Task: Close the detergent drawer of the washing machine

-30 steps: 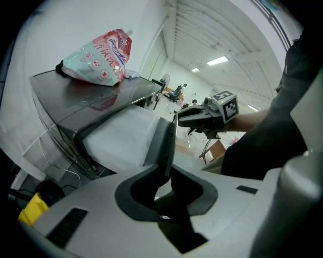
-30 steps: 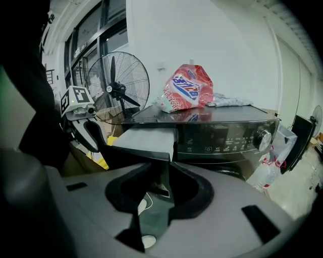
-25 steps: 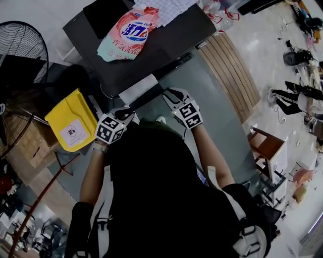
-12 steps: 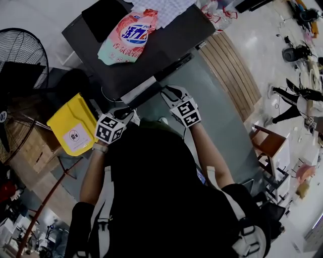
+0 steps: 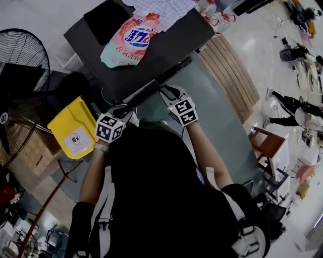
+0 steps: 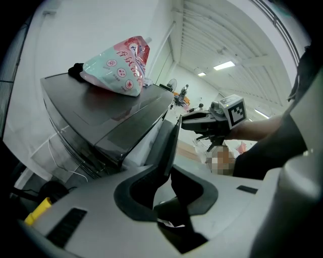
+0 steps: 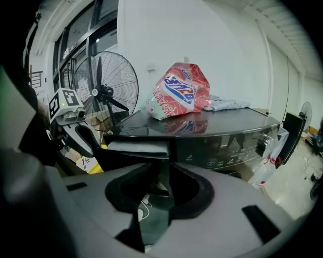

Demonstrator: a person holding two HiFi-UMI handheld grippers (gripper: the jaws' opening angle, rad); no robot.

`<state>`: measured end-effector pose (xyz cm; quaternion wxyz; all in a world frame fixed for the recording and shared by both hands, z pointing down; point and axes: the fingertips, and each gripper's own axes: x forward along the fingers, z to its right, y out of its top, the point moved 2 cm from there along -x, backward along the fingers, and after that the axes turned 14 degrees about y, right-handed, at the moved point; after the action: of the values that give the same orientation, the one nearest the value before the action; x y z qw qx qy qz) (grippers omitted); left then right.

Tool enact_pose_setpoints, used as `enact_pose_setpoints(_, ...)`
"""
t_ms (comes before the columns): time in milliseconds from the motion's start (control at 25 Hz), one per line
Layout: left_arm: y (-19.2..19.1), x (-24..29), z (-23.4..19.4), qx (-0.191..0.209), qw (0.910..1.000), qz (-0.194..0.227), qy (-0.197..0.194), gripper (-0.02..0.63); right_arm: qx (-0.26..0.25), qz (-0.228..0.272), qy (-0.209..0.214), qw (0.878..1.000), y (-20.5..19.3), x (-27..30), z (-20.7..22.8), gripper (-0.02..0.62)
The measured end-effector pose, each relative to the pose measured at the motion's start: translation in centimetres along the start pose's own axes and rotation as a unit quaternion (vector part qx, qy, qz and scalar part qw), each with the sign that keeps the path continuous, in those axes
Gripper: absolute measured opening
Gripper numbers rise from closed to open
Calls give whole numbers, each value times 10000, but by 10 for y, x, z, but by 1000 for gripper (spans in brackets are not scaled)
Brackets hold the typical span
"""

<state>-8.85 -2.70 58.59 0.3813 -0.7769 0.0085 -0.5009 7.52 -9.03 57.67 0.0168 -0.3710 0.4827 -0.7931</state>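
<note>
Stock as I read it from my station.

1. Washing machine (image 7: 227, 143), dark. I list its flat top as the counter (image 5: 166, 48).
2. Detergent drawer (image 5: 145, 94), the task item. It sits under the counter's front edge, toward the front left corner. It stands a little proud of the machine's face, so I judge it not yet flush.
3. Left tool (image 5: 127, 112): clenched on nothing, tips at the drawer's left end.
4. Right tool (image 5: 165, 91): also clenched and empty, tips at the drawer's right end, just beside the control panel (image 7: 232, 151).
5. Detergent pouch (image 5: 130, 38): lying on the counter's left half, well apart from the front edge. A checked cloth (image 5: 164, 7) lies toward the back right corner.
6. Yellow bin (image 5: 73, 128) and floor fan (image 5: 22, 55): off the counter's left edge, not involved.

Handling note: I take the step in hand to be the last push home.
- I would press both ends evenly, straight toward the counter's back edge, so the drawer does not skew and bind on its runners.
- Tips belong on the flat of the front panel, since closed tips could skid off a glossy face.
- I would ease the pressure as the front comes level with the control panel, not slam it.
</note>
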Motion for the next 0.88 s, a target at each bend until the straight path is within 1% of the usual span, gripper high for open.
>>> enact_pose_setpoints(200, 0, 0, -1, -173, 9997, 78, -119, 87, 167, 32, -142, 9998, 0, 0, 0, 118)
enact_pose_setpoints(440, -1, -6, -4, -599, 9968, 258, -470, 91, 453, 128, -377, 9982, -2, -1, -1, 118)
enact_pose_setpoints(520, -3, -7, -6, -640, 9961, 245, -553, 91, 562, 158, -477, 9972, -2, -2, -2, 118)
enact_pose_setpoints(680, -10, -13, -10, -463, 9966, 198, -659, 92, 783, 212, -726, 9941, -3, -3, -4, 118)
enact_pose_setpoints(800, -18, -16, -10, -145, 9969, 115, -761, 92, 859, 143, -824, 9928, -6, 1, -11, 120)
enact_pose_setpoints(880, -23, -19, -8, 47, 9957, 77, -918, 89, 881, 90, -869, 9923, -8, 4, -17, 120)
